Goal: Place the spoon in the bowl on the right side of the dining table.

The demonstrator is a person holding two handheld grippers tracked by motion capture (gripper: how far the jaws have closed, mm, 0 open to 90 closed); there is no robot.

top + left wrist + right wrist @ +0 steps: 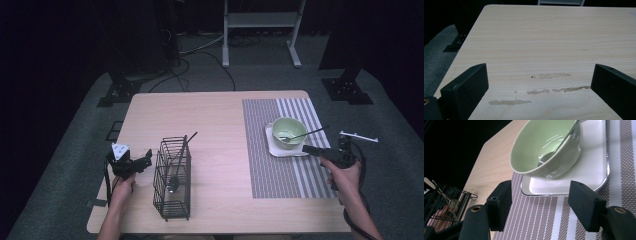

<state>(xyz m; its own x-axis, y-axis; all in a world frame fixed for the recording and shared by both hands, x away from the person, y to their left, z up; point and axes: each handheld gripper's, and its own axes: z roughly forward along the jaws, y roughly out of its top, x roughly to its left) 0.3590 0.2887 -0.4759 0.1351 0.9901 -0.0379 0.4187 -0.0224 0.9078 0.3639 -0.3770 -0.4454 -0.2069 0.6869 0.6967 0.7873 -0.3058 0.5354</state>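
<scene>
Your right gripper (539, 207) has its jaws spread wide with nothing between them, just striped placemat (544, 220) showing in the gap. They point at the near edge of the white tray (594, 170), and the green bowl (546, 150) sits on that tray right ahead of them, close but not touched. In the right gripper view the bowl looks tipped over, which is really your wrist rolled sideways. You can see a spoon (546, 157) lying in the bowl, its handle leaning out over the rim.

Your left gripper (539, 92) is wide open too, jaws low over bare wood, holding nothing. A few pale smears (554, 75) mark the tabletop between them.

From the high view, your right hand (342, 172) comes in from the bottom right and rests at the placemat's right edge, the right gripper (312, 149) aimed level toward the bowl (288, 132). Your left hand (122, 187) sits near the left front corner, its gripper (145, 162) just beside the black wire basket (172, 180), which holds a utensil (180, 155) standing at a slant.

The table (210, 115) is light wood on grey carpet, the room behind it dark, with a white stand (260, 30) and cables on the floor.

The high view gives you the whole layout; the right gripper view adds the tray's metal rim and the spoon bowl's shine, and the left one those smears.
</scene>
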